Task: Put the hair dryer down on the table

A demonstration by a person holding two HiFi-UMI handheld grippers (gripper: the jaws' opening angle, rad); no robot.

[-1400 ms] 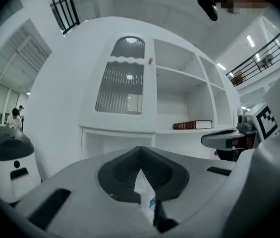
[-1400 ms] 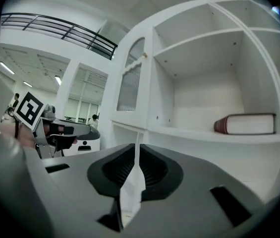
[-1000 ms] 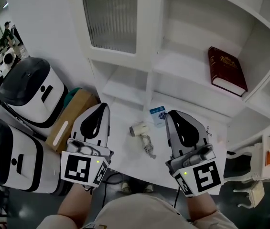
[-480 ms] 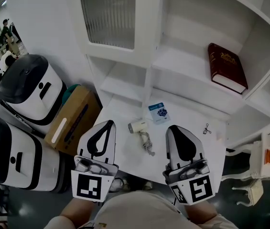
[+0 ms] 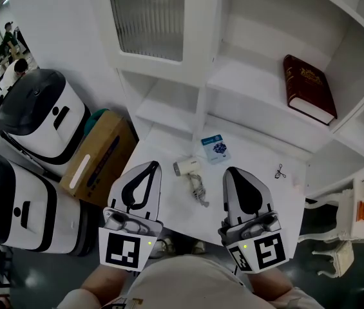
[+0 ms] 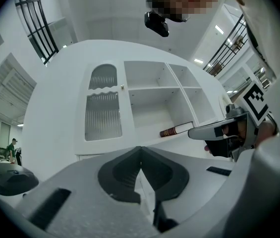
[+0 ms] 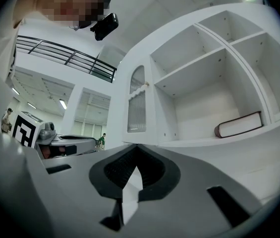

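The cream hair dryer (image 5: 186, 167) lies on the white table (image 5: 259, 195) with its coiled cord (image 5: 198, 190) trailing toward me. My left gripper (image 5: 149, 166) hangs just left of the dryer, shut and empty. To the right of the cord my right gripper (image 5: 233, 172) is also shut, with nothing in it. In the left gripper view the left gripper (image 6: 140, 150) has its tips meeting, and in the right gripper view the right gripper (image 7: 136, 149) has its tips meeting. The dryer does not show in either gripper view.
A small blue-and-white card (image 5: 216, 149) lies behind the dryer, a tiny dark item (image 5: 279, 171) at the table's right. A red book (image 5: 309, 89) lies on the shelf (image 5: 252, 95). A cardboard box (image 5: 98, 159) and two white-and-black machines (image 5: 37, 118) stand left of the table.
Both grippers have drawn back toward me, away from the hair dryer, which lies in the same spot on the table. The view has shifted slightly.
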